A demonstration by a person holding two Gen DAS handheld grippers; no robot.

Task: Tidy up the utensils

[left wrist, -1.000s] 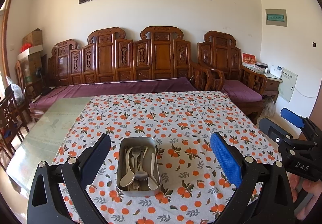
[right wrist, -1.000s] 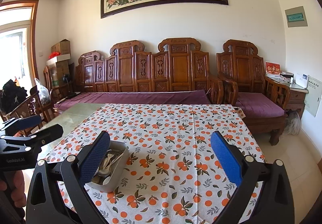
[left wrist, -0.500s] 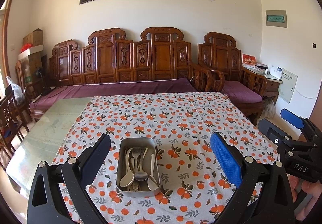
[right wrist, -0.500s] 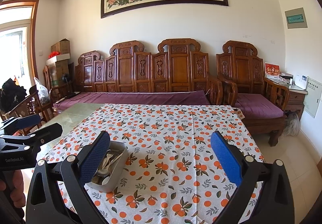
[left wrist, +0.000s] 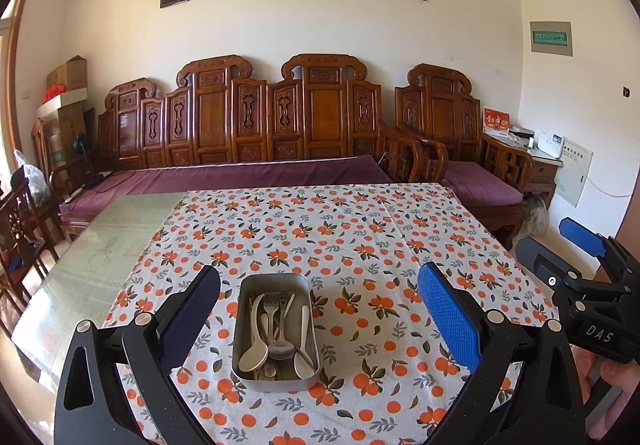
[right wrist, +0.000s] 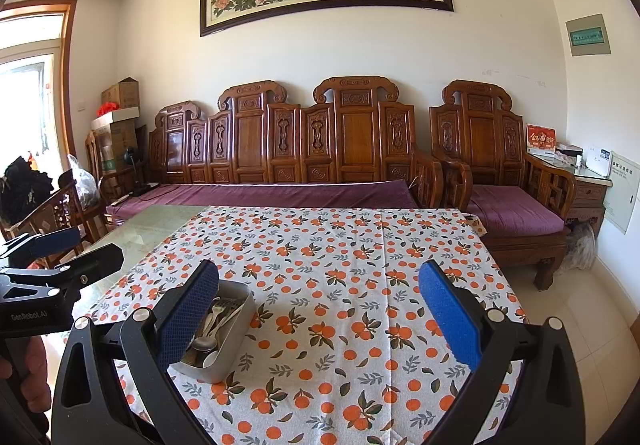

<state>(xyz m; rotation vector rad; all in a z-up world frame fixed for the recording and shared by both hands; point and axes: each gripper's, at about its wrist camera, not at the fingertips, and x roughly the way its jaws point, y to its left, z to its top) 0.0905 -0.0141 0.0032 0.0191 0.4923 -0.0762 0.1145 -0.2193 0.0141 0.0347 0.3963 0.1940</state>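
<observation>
Both grippers hover apart, empty.
Rectangular metal tin (left wrist: 276, 331) of mixed spoons and forks (left wrist: 274, 333) sits near on the orange-patterned tablecloth (left wrist: 360, 237), between the left gripper (left wrist: 316, 315)'s spread fingers; right gripper (right wrist: 318, 319) likewise spread.

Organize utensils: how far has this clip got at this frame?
Nothing looks done: the spoons, fork and chopsticks all lie jumbled in the metal tin on the orange-print tablecloth. Nothing is in hand: the left gripper and right gripper are both open and empty above the table. All of the sorting is left.
</observation>
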